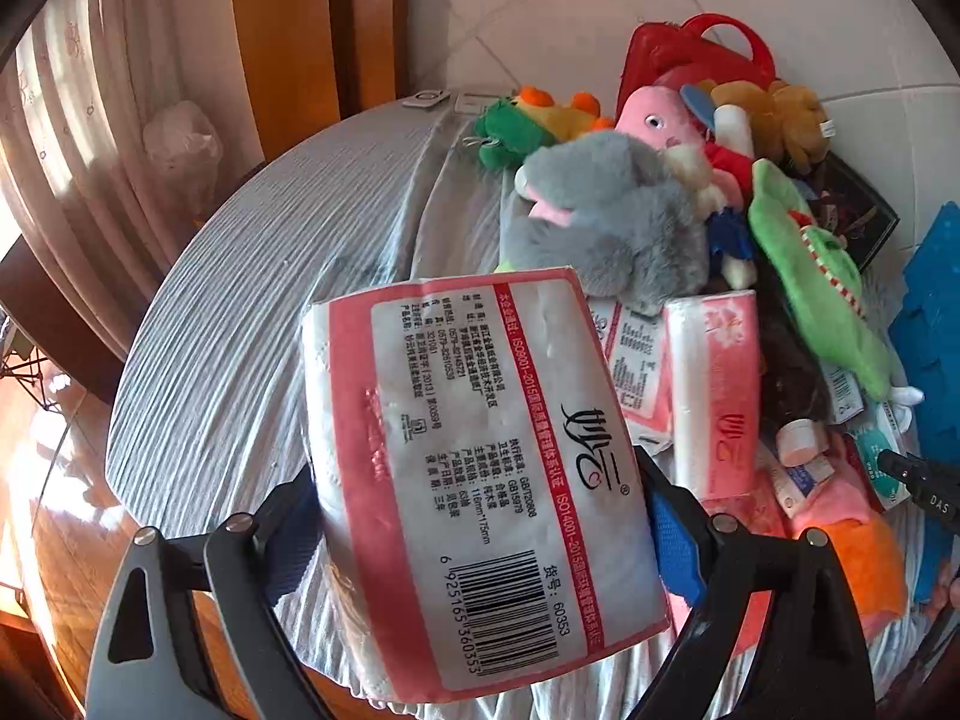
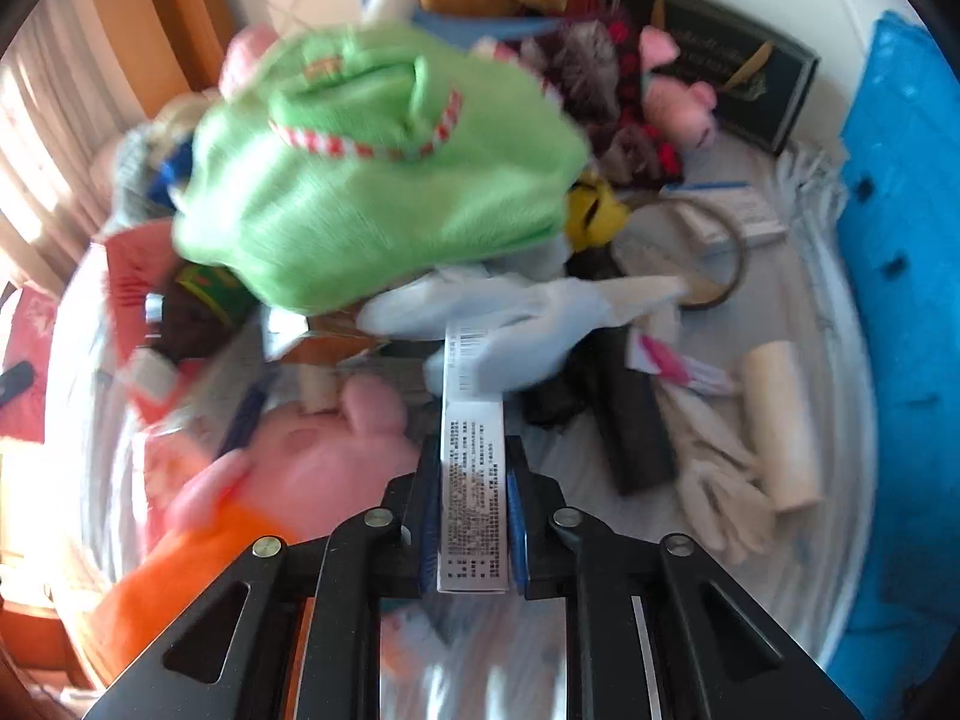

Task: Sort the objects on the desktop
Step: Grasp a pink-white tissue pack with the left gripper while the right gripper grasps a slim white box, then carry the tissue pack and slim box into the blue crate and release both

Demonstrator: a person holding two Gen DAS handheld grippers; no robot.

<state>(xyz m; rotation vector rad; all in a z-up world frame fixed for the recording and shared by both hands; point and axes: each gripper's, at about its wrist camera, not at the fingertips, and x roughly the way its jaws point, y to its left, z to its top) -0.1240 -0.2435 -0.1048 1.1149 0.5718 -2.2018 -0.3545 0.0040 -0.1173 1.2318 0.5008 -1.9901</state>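
Pink and white plastic wraps the tissue pack (image 1: 480,480) that is squeezed between the wide-set jaws of the left gripper (image 1: 480,516) in the left wrist view. The pack fills the middle and hangs above the striped grey cloth (image 1: 252,312) on the table. At 1 o'clock a heap of soft toys is piled up, with a grey plush (image 1: 606,216) in front and a green crocodile toy (image 1: 816,282) at 3 o'clock. A second tissue pack (image 1: 714,384) lies just beside the held one.

In the right wrist view, the right gripper (image 2: 471,516) is clenched on a long white paper tag (image 2: 471,480) at 6 o'clock. The tag is fixed to a white cloth bit (image 2: 516,312) under the green crocodile toy (image 2: 372,180), seen at 11 o'clock. A pink plush (image 2: 312,456) lies at 8 o'clock and a blue crate (image 2: 900,300) at 3 o'clock.

To do this step well, the pack should be kept level and squeezed gently so it is not crushed. The tag should be pulled slowly, because it could probably tear or slip. Other toys may be dragged along, so the lift should be slow.
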